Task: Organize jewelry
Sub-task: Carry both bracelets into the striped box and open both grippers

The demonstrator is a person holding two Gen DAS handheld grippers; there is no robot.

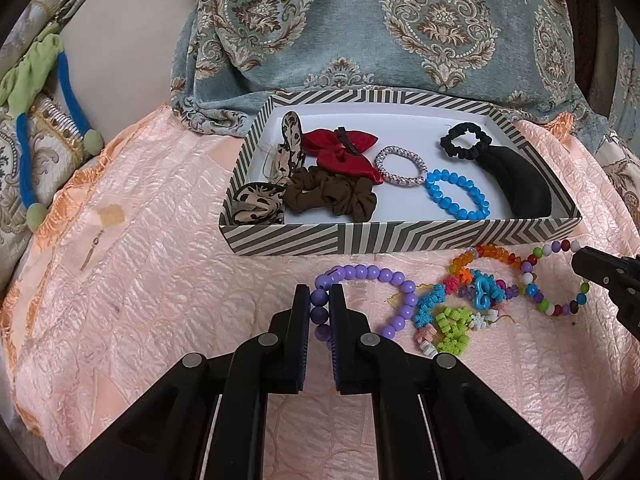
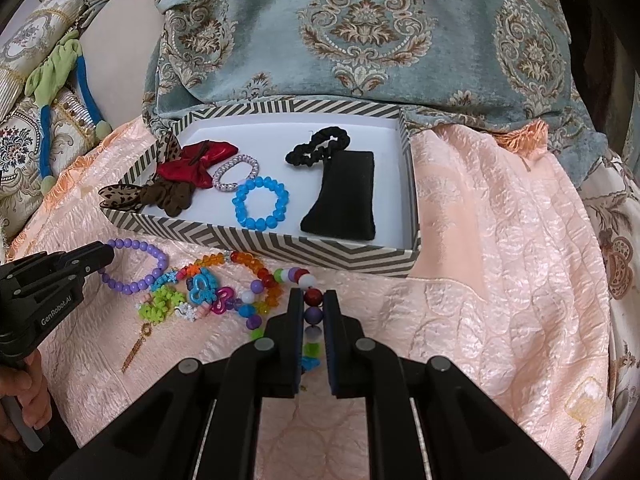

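Note:
A striped tray (image 1: pixel 400 236) (image 2: pixel 280 246) on the pink quilt holds a blue bead bracelet (image 1: pixel 456 196) (image 2: pixel 260 202), a silver bracelet (image 1: pixel 400 166), scrunchies, a red bow (image 1: pixel 340 152) and a black pad (image 1: pixel 528 184). My left gripper (image 1: pixel 319 294) (image 2: pixel 105 258) is shut on a purple bead bracelet (image 1: pixel 376 276) (image 2: pixel 136 266) lying in front of the tray. My right gripper (image 2: pixel 312 298) (image 1: pixel 580 260) is shut on a multicoloured bead bracelet (image 2: pixel 256 304) (image 1: pixel 556 292). An orange bead bracelet (image 1: pixel 484 256) (image 2: pixel 248 260) and small bright pieces (image 1: pixel 452 320) (image 2: pixel 180 296) lie between them.
A teal patterned cushion cover (image 1: pixel 400 32) rises behind the tray. Patterned pillows and a blue-green cord (image 1: pixel 24 152) lie at the left. A gold earring (image 2: pixel 136 344) lies on the quilt near the bright pieces. Bare quilt (image 2: pixel 500 240) stretches to the right of the tray.

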